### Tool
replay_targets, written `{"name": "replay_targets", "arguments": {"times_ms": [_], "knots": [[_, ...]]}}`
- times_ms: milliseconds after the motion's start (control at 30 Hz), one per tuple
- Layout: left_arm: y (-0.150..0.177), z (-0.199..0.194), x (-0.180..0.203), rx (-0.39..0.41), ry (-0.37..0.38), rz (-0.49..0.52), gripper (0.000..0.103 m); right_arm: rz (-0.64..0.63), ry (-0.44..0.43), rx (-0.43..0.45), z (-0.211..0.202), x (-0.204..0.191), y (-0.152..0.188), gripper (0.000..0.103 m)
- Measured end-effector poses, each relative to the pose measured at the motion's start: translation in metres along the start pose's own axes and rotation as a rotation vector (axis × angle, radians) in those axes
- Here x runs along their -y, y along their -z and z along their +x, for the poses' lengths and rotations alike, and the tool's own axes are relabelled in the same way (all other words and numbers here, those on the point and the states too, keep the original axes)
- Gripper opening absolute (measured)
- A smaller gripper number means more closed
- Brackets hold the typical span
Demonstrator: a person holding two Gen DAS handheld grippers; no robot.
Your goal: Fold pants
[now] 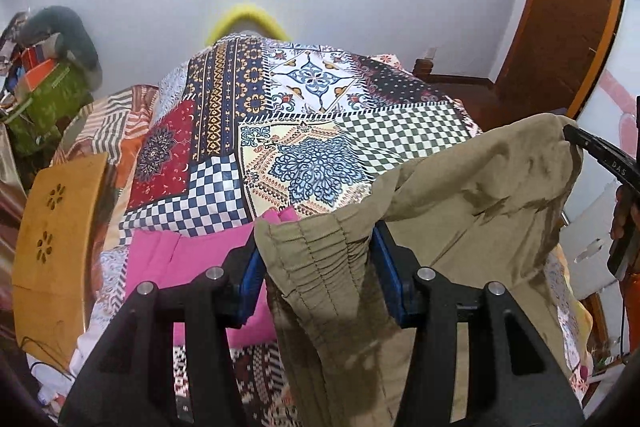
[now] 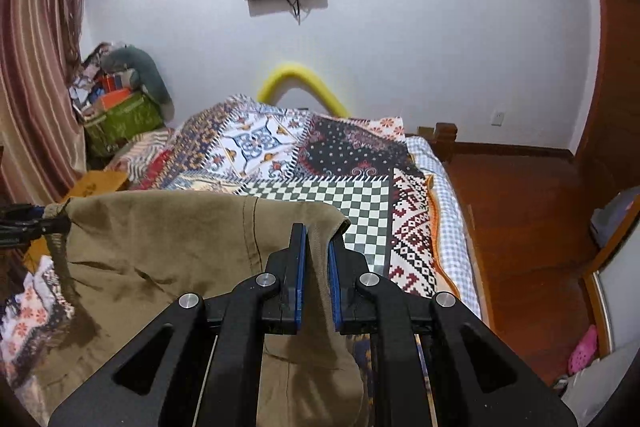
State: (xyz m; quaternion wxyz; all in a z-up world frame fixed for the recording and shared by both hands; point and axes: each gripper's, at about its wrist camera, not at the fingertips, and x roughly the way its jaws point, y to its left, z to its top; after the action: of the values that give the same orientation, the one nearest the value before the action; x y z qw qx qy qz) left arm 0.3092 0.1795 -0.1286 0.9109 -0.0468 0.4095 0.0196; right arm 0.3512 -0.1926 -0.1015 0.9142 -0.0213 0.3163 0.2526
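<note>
Khaki pants (image 1: 480, 195) hang in the air above the bed, stretched between both grippers. My left gripper (image 1: 316, 247) is shut on the gathered elastic waistband, and its blue pads (image 1: 250, 267) press on the bunched cloth. In the right wrist view, my right gripper (image 2: 318, 239) is shut on a thin fold at the other top edge of the pants (image 2: 160, 247). The right gripper's black finger (image 1: 588, 143) shows at the far corner of the cloth in the left wrist view. The left gripper (image 2: 40, 223) appears at the left edge of the right wrist view.
A patchwork bedcover (image 1: 312, 131) lies under the pants, with a pink garment (image 1: 180, 259) on its near left part. A wooden board (image 1: 56, 227) and stacked boxes (image 1: 48, 95) stand on the left. A yellow foam tube (image 2: 300, 83) leans on the wall. Wood floor (image 2: 520, 211) runs along the right.
</note>
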Motion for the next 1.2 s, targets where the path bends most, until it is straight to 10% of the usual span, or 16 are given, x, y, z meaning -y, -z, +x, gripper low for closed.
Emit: {"name": "replay_targets", "arguments": {"times_ms": [1200], "knots": [[0.156,-0.076,0.03,-0.065,0.041,0.03,0.05,0.11,-0.035,-0.127,-0.126,-0.037,0.152,0.009]]}}
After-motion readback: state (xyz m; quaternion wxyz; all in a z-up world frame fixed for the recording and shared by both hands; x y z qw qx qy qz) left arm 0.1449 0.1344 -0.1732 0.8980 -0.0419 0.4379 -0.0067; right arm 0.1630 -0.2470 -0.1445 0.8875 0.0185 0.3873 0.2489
